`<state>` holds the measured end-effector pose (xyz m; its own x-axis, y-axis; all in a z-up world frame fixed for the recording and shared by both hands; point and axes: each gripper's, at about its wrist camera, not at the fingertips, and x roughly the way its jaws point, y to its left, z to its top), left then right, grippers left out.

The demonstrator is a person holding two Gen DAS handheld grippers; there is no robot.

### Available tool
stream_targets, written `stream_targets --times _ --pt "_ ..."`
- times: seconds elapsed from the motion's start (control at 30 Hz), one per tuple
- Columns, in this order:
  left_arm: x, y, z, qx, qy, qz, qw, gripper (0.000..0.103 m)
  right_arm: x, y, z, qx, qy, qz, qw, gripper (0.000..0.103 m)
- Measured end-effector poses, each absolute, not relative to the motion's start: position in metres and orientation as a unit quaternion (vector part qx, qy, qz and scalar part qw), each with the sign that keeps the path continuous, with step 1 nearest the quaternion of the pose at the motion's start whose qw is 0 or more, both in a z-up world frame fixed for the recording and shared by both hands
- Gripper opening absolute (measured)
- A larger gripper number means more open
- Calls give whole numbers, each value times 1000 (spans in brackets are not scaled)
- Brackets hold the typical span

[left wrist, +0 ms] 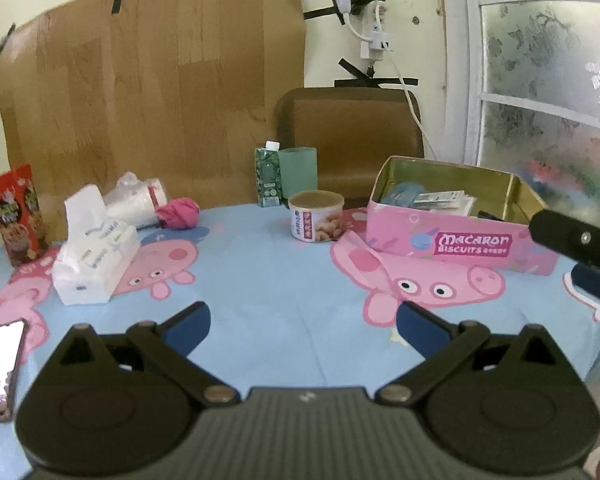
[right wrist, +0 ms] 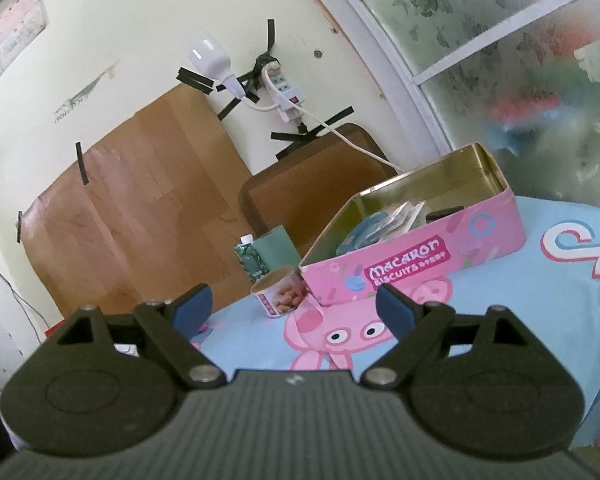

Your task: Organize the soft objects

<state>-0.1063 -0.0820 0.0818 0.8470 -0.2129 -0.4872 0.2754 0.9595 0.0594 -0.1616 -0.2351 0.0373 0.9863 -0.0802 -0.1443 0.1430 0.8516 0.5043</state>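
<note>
With both the left gripper (left wrist: 302,320) and right gripper (right wrist: 294,306) hovering, jaws apart and empty, over the bench (left wrist: 260,280), the next move is probably reaching for the magenta cloth ball (left wrist: 179,213) at the far left, well apart from the pink tin (left wrist: 452,240).

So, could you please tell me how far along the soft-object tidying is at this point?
Possibly started: the macaron tin already holds a blue item and some packets, though I cannot tell if they are soft. Nothing is in hand; the left gripper and right gripper are both open and empty. Left to do: the pink cloth ball, tissue pack and plastic bag remain on the table.
</note>
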Motion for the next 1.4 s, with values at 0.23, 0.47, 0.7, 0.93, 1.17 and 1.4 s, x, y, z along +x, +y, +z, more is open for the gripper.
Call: stream_targets --times 0.23,0.47,0.7,0.93,1.17,1.4 --pt "-106 -92 79 101 228 -127 960 103 -163 -230 38 263 54 -66 961 92" --pt "-78 -95 63 81 258 -140 952 103 -155 -226 30 228 54 -111 966 92" --pt "-46 -86 42 72 279 -123 950 103 -125 -225 13 202 85 -123 968 92" --pt "-19 -82 25 65 306 -122 942 103 -99 -226 3 190 113 -119 968 92" --pt "4 -84 13 85 321 -129 934 103 -75 -224 -5 190 134 -122 965 92" --pt "33 -80 4 79 340 -135 927 103 -42 -224 -6 184 142 -122 965 92"
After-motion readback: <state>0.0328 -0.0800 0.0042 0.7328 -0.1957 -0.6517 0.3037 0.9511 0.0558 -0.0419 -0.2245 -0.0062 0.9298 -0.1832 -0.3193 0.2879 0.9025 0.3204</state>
